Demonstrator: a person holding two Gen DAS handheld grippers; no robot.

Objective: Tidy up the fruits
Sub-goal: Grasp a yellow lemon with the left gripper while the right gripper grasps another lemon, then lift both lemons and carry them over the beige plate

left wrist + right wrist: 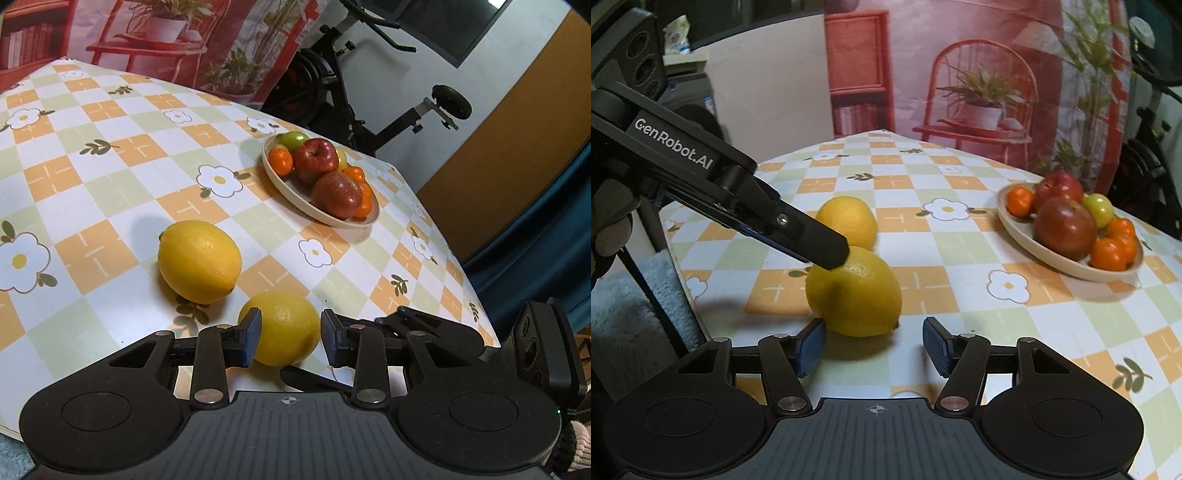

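Left gripper (291, 341) straddles the near lemon (284, 328) with a pad on each side; whether the pads are actually pressing cannot be told, and the lemon sits on the checked tablecloth (110, 177). Right gripper (874, 345) is parted just short of the same lemon, gripping nothing. Far right stands the cream plate (280, 184) with red apples, a green one and small oranges; a second lemon (199, 261) lies just left of the first, a little farther off. By my judgement the lemon is firm, moderately heavy and waxy, apt to roll, so take it across its widest middle rather than at the tapered ends.
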